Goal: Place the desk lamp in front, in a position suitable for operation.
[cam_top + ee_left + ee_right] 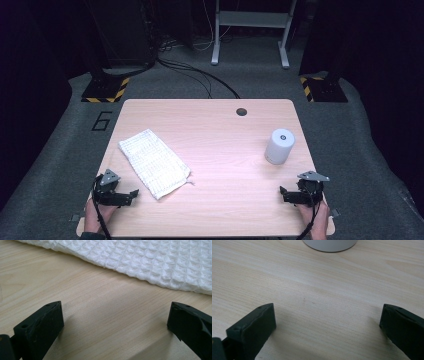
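White waffle-weave cloth [154,163], folded flat, lying on the left half of the pale wooden table [215,125], long edge slanting from far left to near right. In the left gripper view the cloth [155,262] crossing the far part of the frame, bare wood between it and the jaws. Left gripper [131,194] at the near left corner, held in a hand [95,212] coming over the near edge, just beside the cloth's near end but apart from it; jaws spread wide, nothing between them but tabletop, left gripper [115,315] empty and released, tips low over the wood with shadows beneath; contact with the surface not clear. White cylinder [279,146] standing upright on the right half of the table, well apart from the cloth, a small round mark on its top. Right gripper [284,194] at the near right corner, held in the other hand [312,215], near side of the cylinder and clear of it. In the right gripper view, right gripper [327,315] likewise spread wide and empty, bare wood between the jaws, the cylinder's base [329,245] at the far edge of the frame, straight ahead. Small dark round hole [241,111] in the table near its far edge.
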`<action>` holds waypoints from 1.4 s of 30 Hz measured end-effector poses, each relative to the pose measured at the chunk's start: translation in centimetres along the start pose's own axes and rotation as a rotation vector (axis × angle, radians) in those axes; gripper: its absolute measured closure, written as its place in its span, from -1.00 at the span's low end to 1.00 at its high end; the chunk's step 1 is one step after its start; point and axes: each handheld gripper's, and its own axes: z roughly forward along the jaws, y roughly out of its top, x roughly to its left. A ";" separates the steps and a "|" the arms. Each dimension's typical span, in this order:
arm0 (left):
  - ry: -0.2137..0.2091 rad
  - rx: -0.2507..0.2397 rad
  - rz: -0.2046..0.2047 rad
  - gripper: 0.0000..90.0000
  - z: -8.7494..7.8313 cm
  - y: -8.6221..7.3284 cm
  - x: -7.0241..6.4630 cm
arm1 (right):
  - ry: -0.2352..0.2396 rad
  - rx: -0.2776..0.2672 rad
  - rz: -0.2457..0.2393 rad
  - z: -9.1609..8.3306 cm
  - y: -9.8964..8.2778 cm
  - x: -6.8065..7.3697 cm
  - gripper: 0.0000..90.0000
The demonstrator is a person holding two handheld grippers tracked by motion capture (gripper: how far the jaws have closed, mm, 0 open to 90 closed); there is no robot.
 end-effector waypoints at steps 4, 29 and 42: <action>0.002 -0.005 0.005 -0.99 0.1 0.0 0.0 | 0.000 0.000 0.001 0.0 0.0 0.0 -1.00; 0.003 -0.003 0.002 -0.99 0.1 0.0 0.0 | 0.027 0.011 0.060 -0.7 0.0 -0.5 -1.00; 0.003 -0.003 0.002 -0.99 0.1 0.0 0.0 | 0.023 -0.011 0.041 -2.8 3.1 -0.1 -1.00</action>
